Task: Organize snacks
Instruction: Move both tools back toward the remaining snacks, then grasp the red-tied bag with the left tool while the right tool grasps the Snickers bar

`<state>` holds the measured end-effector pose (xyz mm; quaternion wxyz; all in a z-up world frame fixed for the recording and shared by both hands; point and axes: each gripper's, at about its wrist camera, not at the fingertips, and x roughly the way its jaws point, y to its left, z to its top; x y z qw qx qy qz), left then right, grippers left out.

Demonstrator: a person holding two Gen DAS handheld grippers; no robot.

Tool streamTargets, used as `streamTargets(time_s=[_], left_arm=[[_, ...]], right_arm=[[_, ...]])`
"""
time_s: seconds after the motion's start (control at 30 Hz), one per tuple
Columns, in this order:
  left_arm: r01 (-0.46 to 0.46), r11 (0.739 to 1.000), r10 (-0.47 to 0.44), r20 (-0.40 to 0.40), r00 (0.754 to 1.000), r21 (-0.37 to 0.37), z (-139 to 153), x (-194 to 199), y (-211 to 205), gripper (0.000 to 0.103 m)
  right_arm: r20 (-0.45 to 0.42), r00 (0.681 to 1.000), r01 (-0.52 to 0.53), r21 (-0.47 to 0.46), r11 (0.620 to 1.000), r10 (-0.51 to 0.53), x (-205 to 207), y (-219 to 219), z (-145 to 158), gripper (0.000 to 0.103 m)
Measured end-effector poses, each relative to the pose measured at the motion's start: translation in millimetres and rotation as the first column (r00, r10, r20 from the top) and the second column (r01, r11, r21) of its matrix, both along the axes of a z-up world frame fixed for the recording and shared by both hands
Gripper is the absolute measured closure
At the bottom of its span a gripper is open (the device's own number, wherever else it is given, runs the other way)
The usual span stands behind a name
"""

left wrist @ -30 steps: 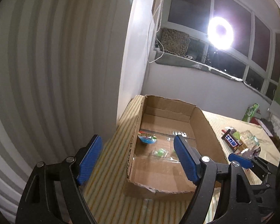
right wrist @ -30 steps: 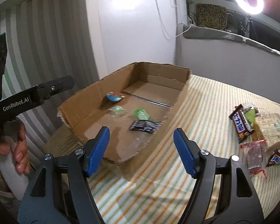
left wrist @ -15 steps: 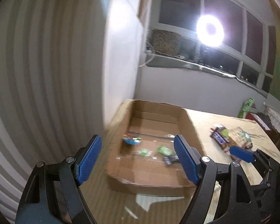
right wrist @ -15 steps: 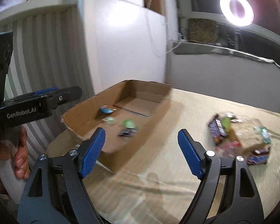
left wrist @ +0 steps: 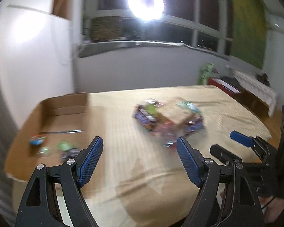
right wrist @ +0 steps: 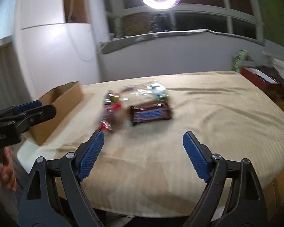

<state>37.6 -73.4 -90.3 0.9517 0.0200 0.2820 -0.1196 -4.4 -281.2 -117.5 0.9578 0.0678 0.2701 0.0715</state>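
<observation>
A pile of wrapped snacks [left wrist: 166,120] lies on the striped tablecloth, blurred by motion; it also shows in the right wrist view [right wrist: 136,105], with a dark Snickers bar [right wrist: 151,114] at its front. A cardboard box [left wrist: 47,130] on the left holds several small snacks [left wrist: 53,147]; its end shows in the right wrist view [right wrist: 60,106]. My left gripper [left wrist: 139,157] is open and empty above the table, between box and pile. My right gripper [right wrist: 143,151] is open and empty, short of the pile. Each gripper shows at the edge of the other's view.
A bright ring light [left wrist: 145,1] stands before dark windows at the back. A green packet [left wrist: 206,73] and a red box [left wrist: 223,85] sit beyond the table's far right. The table's front edge [right wrist: 142,208] runs just below the right gripper.
Both grippers have swung right, away from the box toward the snack pile. The box has slid to the left of both views. Both stay open and empty.
</observation>
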Motion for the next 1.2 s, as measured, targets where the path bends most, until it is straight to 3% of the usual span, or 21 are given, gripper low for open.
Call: streamTargets(time_s=[0.17, 0.5, 0.77, 1.07, 1.2], left_arm=[[0.068, 0.998, -0.068, -0.005, 0.998, 0.016, -1.2, -6.9, -24.2, 0.024], [0.058, 0.998, -0.059, -0.071, 0.996, -0.018, -17.3, -5.4, -24.5, 0.024], [0.08, 0.996, -0.087, -0.168, 0.982, -0.051, -44.6, 39.9, -41.9, 0.024], [0.02, 0.984, -0.069, -0.279, 0.958, -0.175, -66.3, 102.3, -40.7, 0.024], [0.038, 0.982, -0.09, -0.281, 0.955, -0.186, -69.4, 104.2, -39.4, 0.034]], right_arm=[[0.01, 1.0, -0.007, 0.007, 1.0, 0.007, -4.2, -3.4, 1.8, 0.015], [-0.06, 0.998, -0.026, -0.011, 1.0, 0.025, 13.9, 4.2, -21.5, 0.015], [-0.124, 0.992, -0.018, -0.072, 0.997, 0.009, 64.2, -10.3, -28.3, 0.013], [-0.169, 0.981, -0.108, -0.072, 0.992, 0.095, 118.4, -15.8, -20.1, 0.007], [-0.21, 0.969, -0.155, -0.1, 0.983, 0.132, 129.0, -5.8, -26.7, 0.007]])
